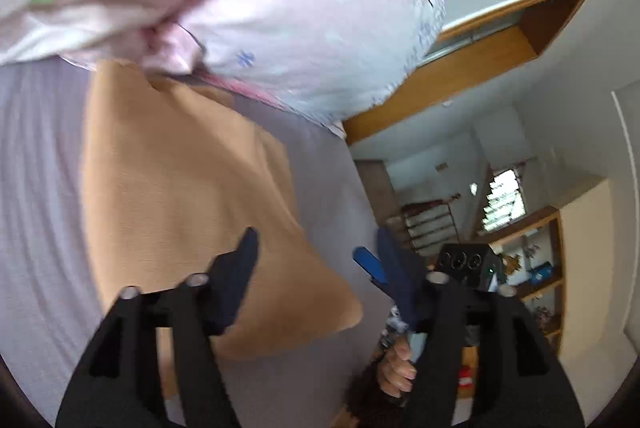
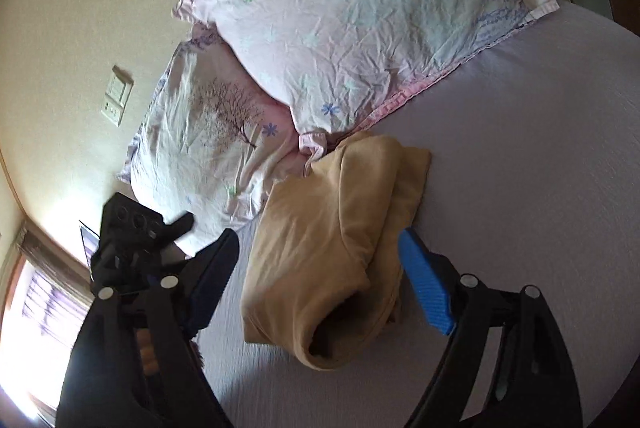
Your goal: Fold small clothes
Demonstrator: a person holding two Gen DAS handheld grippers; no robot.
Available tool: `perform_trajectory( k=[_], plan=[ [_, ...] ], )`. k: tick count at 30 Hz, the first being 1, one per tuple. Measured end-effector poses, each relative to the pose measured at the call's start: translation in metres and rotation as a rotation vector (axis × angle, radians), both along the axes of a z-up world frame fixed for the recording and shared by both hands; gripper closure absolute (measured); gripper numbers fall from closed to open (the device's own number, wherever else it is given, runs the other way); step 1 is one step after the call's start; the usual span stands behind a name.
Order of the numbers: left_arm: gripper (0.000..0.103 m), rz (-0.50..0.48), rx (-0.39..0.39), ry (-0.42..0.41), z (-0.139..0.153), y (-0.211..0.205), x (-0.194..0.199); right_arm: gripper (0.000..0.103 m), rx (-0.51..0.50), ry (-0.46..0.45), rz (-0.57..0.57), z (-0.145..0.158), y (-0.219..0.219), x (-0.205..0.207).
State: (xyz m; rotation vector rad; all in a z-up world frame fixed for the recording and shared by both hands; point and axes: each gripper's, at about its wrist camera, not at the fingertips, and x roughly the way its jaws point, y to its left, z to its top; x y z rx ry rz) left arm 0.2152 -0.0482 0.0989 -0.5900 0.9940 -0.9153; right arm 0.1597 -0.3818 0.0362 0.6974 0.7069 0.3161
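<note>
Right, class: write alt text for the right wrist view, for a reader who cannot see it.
A tan garment lies loosely folded on a lilac bed sheet, framed between the open fingers of the right hand-held gripper, which holds nothing. Two floral pillows lie beyond it, and the left hand-held gripper shows at the lower left.

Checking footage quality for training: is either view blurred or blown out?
Left wrist view: motion-smeared throughout, the tan garment and pillow soft-edged. Right wrist view: sharper, pillow wrinkles crisp, but the window at lower left is blown out.
</note>
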Motion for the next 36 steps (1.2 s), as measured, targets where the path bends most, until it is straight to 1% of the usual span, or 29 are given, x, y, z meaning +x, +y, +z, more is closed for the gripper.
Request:
perform_trajectory(
  k=[2, 4, 6, 7, 9, 10, 13, 14, 15, 17, 18, 19, 20, 21, 22, 23, 24, 26, 28, 30, 31, 32, 33, 34, 35, 36],
  plan=[
    [0.032, 0.039, 0.053, -0.042, 0.007, 0.018, -0.008, 0.03, -0.041, 0.014, 0.028, -0.001, 0.011, -0.003],
    [0.032, 0.072, 0.131, -0.076, 0.009, 0.026, -0.015, 0.031, -0.065, 0.043, 0.026, -0.005, 0.018, -0.004],
    [0.032, 0.099, 0.21, -0.081, 0.001, 0.024, -0.012, 0.031, -0.013, 0.078, 0.016, -0.012, 0.016, 0.002],
    [0.031, 0.108, 0.232, -0.077, -0.007, 0.023, -0.007, 0.026, 0.028, 0.113, 0.002, -0.018, 0.011, 0.009],
    [0.031, 0.101, 0.267, -0.015, -0.028, 0.018, 0.009, 0.02, 0.109, 0.179, 0.0, -0.032, 0.002, 0.031],
    [0.031, 0.106, 0.272, 0.015, -0.04, 0.02, 0.016, 0.019, 0.13, 0.21, -0.003, -0.039, -0.002, 0.044],
    [0.031, 0.099, 0.268, 0.1, -0.067, 0.015, 0.031, 0.019, 0.136, 0.291, -0.016, -0.058, -0.01, 0.079],
    [0.03, 0.1, 0.261, 0.123, -0.075, 0.015, 0.035, 0.019, 0.138, 0.313, -0.016, -0.064, -0.011, 0.086],
    [0.028, 0.101, 0.226, 0.122, -0.077, 0.015, 0.037, 0.019, 0.143, 0.333, -0.01, -0.07, -0.011, 0.093],
    [0.027, 0.094, 0.208, 0.115, -0.076, 0.013, 0.041, 0.019, 0.154, 0.323, 0.016, -0.075, -0.011, 0.103],
    [0.027, 0.082, 0.185, 0.122, -0.078, 0.011, 0.045, 0.026, 0.149, 0.318, 0.026, -0.075, -0.01, 0.105],
    [0.027, 0.073, 0.153, 0.131, -0.08, 0.009, 0.048, 0.052, 0.154, 0.31, 0.048, -0.076, -0.008, 0.108],
    [0.032, 0.079, 0.13, 0.127, -0.082, 0.009, 0.049, 0.065, 0.173, 0.3, 0.076, -0.079, -0.005, 0.111],
    [0.04, 0.089, 0.127, 0.126, -0.085, 0.009, 0.051, 0.072, 0.196, 0.295, 0.102, -0.082, -0.002, 0.115],
    [0.054, 0.091, 0.125, 0.127, -0.086, 0.011, 0.052, 0.074, 0.193, 0.274, 0.104, -0.08, 0.001, 0.116],
    [0.065, 0.088, 0.111, 0.125, -0.086, 0.014, 0.051, 0.075, 0.175, 0.246, 0.117, -0.073, 0.006, 0.116],
    [0.07, 0.082, 0.091, 0.11, -0.082, 0.021, 0.048, 0.077, 0.172, 0.21, 0.137, -0.065, 0.011, 0.115],
    [0.072, 0.073, 0.081, 0.061, -0.067, 0.036, 0.036, 0.08, 0.186, 0.125, 0.195, -0.043, 0.026, 0.114],
    [0.071, 0.104, 0.081, -0.007, -0.049, 0.06, 0.021, 0.08, 0.171, 0.081, 0.243, -0.029, 0.045, 0.117],
    [0.071, 0.159, 0.103, -0.046, -0.038, 0.086, 0.013, 0.08, 0.136, 0.084, 0.283, -0.028, 0.066, 0.126],
    [0.068, 0.192, 0.137, -0.06, -0.037, 0.096, 0.014, 0.077, 0.1, 0.107, 0.3, -0.033, 0.078, 0.133],
    [0.068, 0.231, 0.197, -0.076, -0.038, 0.105, 0.015, 0.075, 0.04, 0.146, 0.304, -0.04, 0.09, 0.141],
    [0.068, 0.27, 0.264, -0.086, -0.04, 0.112, 0.016, 0.072, -0.038, 0.196, 0.286, -0.046, 0.097, 0.147],
    [0.068, 0.303, 0.314, -0.085, -0.04, 0.12, 0.013, 0.072, -0.093, 0.227, 0.247, -0.049, 0.098, 0.15],
    [0.068, 0.315, 0.3, -0.094, -0.038, 0.129, 0.007, 0.072, -0.09, 0.214, 0.197, -0.046, 0.091, 0.148],
    [0.068, 0.31, 0.264, -0.117, -0.034, 0.138, -0.001, 0.067, -0.054, 0.173, 0.158, -0.041, 0.081, 0.144]
  ],
)
